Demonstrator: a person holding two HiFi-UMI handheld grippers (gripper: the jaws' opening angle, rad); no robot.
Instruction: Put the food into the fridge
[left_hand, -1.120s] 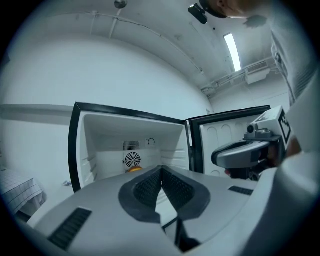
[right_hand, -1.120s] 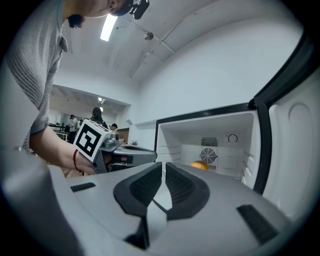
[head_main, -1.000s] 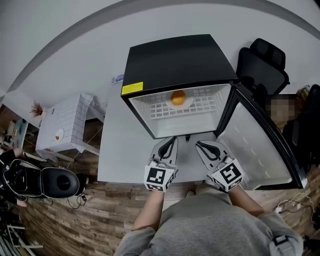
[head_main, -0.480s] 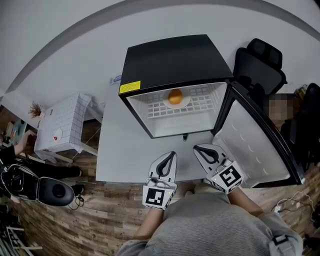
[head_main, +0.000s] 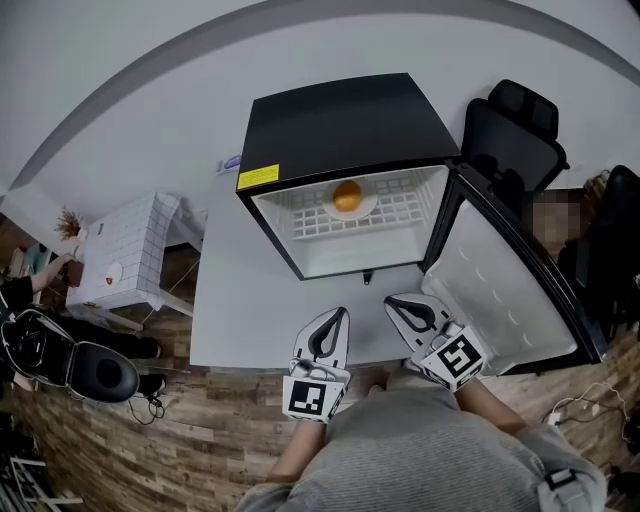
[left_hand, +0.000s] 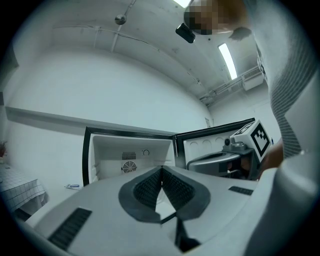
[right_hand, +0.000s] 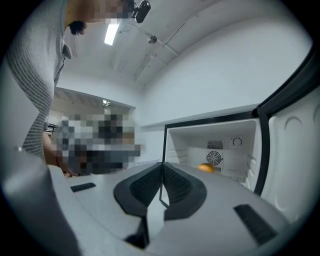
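Observation:
A small black fridge (head_main: 340, 120) stands on a white table (head_main: 230, 300) with its door (head_main: 505, 290) swung open to the right. On its white wire shelf (head_main: 395, 210) lies an orange food item (head_main: 347, 195) on a small plate; the same orange food (right_hand: 206, 167) shows in the right gripper view. My left gripper (head_main: 341, 314) and right gripper (head_main: 392, 302) hover side by side over the table's near edge, in front of the fridge. Both are shut with nothing between their jaws. The left gripper view faces the fridge interior (left_hand: 132, 157).
A black office chair (head_main: 515, 140) stands behind the fridge door. At the left are a white tiled side table (head_main: 130, 255) and a dark round appliance (head_main: 95, 372) on the wooden floor. A small item (head_main: 231, 163) lies on the table left of the fridge.
Both grippers have drawn back a little toward me, away from the fridge opening. The orange food stays on the shelf.

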